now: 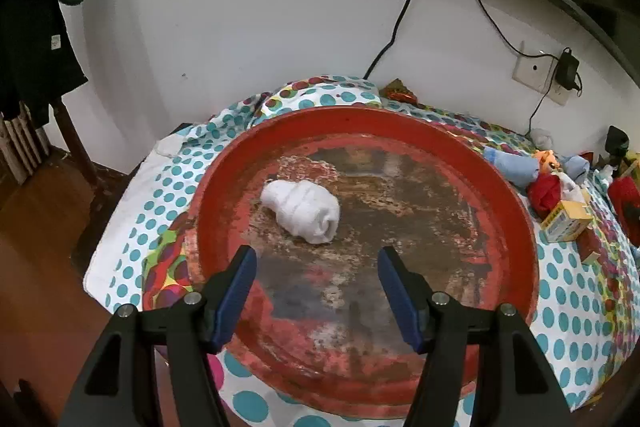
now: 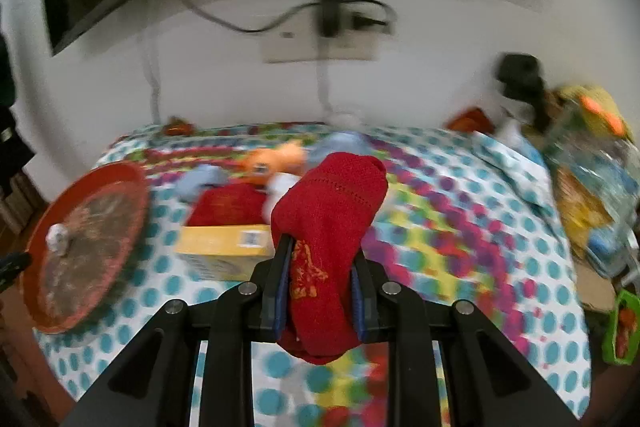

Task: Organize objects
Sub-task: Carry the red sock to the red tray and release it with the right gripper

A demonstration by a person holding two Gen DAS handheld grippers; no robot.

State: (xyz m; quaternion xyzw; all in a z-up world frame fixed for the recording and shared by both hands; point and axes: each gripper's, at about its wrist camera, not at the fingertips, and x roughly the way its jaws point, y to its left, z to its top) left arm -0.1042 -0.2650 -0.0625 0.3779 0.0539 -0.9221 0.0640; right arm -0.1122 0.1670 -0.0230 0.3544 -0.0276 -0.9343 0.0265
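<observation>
Clamped in the right gripper [image 2: 320, 279], fingers pinching its middle, a soft red knitted sock roll [image 2: 328, 227] looks light and squashy, while the left gripper [image 1: 318, 291] gapes empty over the round red tray [image 1: 516, 227] holding a white sock roll [image 1: 304, 209] near the bed's left edge.

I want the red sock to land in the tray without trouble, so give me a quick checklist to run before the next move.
1. Right gripper shut on the red sock: ok.
2. Left gripper open and holding nothing: ok.
3. Red tray has bare floor beside the white rolled sock: ok.
4. Left gripper out of the drop path: not ok, it hovers over the tray.
5. Yellow box between sock and tray cleared: cannot tell.
</observation>
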